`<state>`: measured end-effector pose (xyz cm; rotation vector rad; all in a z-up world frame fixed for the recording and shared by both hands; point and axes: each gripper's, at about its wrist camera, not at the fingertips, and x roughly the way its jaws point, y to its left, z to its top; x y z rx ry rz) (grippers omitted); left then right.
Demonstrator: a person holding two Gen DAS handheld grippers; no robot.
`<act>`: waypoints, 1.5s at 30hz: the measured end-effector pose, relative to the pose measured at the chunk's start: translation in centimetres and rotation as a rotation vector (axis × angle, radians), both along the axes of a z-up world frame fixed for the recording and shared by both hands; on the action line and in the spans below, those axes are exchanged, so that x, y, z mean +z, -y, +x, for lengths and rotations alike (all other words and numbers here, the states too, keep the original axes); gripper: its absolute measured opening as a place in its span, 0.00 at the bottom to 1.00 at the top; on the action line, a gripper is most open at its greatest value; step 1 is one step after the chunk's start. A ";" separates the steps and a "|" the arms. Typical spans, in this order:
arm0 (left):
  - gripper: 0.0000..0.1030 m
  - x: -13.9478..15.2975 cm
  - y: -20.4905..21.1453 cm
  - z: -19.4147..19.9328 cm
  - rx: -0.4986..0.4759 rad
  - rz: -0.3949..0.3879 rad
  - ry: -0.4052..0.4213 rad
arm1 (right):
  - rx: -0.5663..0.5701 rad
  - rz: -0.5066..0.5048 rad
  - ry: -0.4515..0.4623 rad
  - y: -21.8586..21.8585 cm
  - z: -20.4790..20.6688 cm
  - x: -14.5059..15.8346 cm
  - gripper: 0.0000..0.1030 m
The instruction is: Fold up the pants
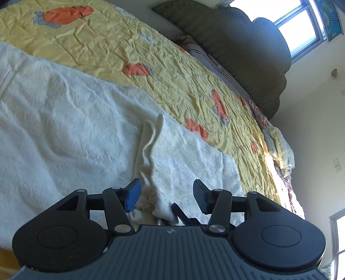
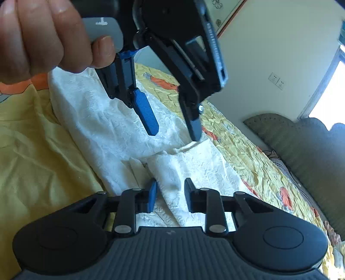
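The white textured pants (image 1: 64,120) lie spread on a yellow quilt with orange carrot prints (image 1: 120,41). In the left wrist view my left gripper (image 1: 167,197) is open, its fingers on either side of a raised fold and drawstring of the pants (image 1: 151,137). In the right wrist view my right gripper (image 2: 170,197) is open just above the pants (image 2: 194,168). The left gripper (image 2: 174,127) shows there too, held by a hand, open and pointing down at a fabric edge (image 2: 189,146).
A grey-green padded headboard (image 1: 248,47) and a pillow (image 1: 280,146) lie at the far end of the bed. A bright window (image 1: 291,19) is behind. A white wall with sockets (image 2: 277,80) stands to the right.
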<state>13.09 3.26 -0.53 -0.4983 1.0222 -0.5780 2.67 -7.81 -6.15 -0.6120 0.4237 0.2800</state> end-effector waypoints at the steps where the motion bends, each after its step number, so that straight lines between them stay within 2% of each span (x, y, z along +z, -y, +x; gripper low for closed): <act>1: 0.56 -0.2 0.1 0.0 -0.012 -0.013 -0.018 | 0.003 -0.017 0.020 -0.2 -0.3 0.0 0.11; 3: 0.56 -0.9 0.4 0.0 -0.024 -0.034 -0.058 | 0.003 -0.002 0.032 0.0 -0.5 0.3 0.08; 6: 0.56 -2.0 0.8 0.4 -0.025 -0.062 -0.104 | -0.007 0.103 0.009 1.3 -0.5 1.3 0.07; 8: 0.39 -2.5 1.0 0.6 -0.006 -0.075 -0.117 | -0.008 0.156 -0.009 1.9 -0.5 1.7 0.07; 9: 0.23 -2.7 1.1 0.6 0.000 -0.070 -0.119 | -0.006 0.177 -0.019 2.1 -0.4 1.9 0.07; 10: 0.13 -2.6 1.1 0.6 0.011 -0.060 -0.110 | -0.002 0.196 -0.034 2.2 -0.3 1.9 0.07; 11: 0.08 -2.4 1.1 0.3 0.020 -0.042 -0.089 | -0.001 0.206 -0.036 2.2 -0.3 1.9 0.07; 16: 0.08 -1.7 1.1 -1.2 0.037 0.056 0.007 | 0.022 0.265 -0.060 2.0 -0.3 2.0 0.07; 19: 0.08 -2.6 1.1 -1.1 0.042 0.080 -0.012 | 0.027 0.259 -0.089 1.4 -0.2 1.2 0.07; 21: 0.08 -3.1 1.1 -0.9 0.037 0.062 -0.026 | 0.017 0.254 -0.109 1.5 0.1 0.8 0.10; 23: 0.08 -2.9 1.1 -1.0 0.034 0.071 -0.013 | 0.021 0.255 -0.137 2.0 -0.2 1.5 0.14; 25: 0.08 -2.8 1.3 -1.2 0.027 0.085 0.002 | 0.055 0.326 -0.144 3.5 -1.2 3.3 0.14; 27: 0.08 -2.8 1.3 -1.2 0.026 0.087 0.008 | 0.002 0.404 -0.108 5.4 -1.2 4.8 0.14; 29: 0.08 -2.9 1.4 -1.3 0.026 0.087 0.010 | -0.084 0.452 -0.088 6.7 -0.7 4.9 0.15; 30: 0.08 -2.8 1.4 -1.3 0.023 0.087 0.007 | -0.129 0.459 -0.116 7.2 0.1 4.4 0.15; 32: 0.09 -2.5 1.2 -1.4 0.005 0.082 0.001 | -0.182 0.430 -0.247 7.5 1.6 2.5 0.15; 33: 0.12 -2.3 1.0 -1.4 0.000 0.082 -0.002 | -0.185 0.418 -0.272 7.4 1.7 1.8 0.15; 34: 0.18 -2.0 0.8 -1.5 0.001 0.089 0.013 | -0.185 0.426 -0.237 7.3 1.1 2.0 0.15; 39: 0.23 1.2 1.8 -0.2 -0.005 0.188 0.172 | -0.189 0.475 -0.164 7.3 2.4 4.0 0.15; 41: 0.39 2.1 3.3 1.0 -0.024 0.240 0.253 | -0.205 0.488 -0.181 7.1 3.7 4.1 0.15; 42: 0.47 2.3 4.4 1.7 -0.022 0.301 0.291 | -0.217 0.507 -0.213 7.4 4.7 3.6 0.15; 45: 0.47 1.6 7.6 3.1 0.006 0.545 0.397 | -0.249 0.565 -0.296 7.7 6.1 1.8 0.15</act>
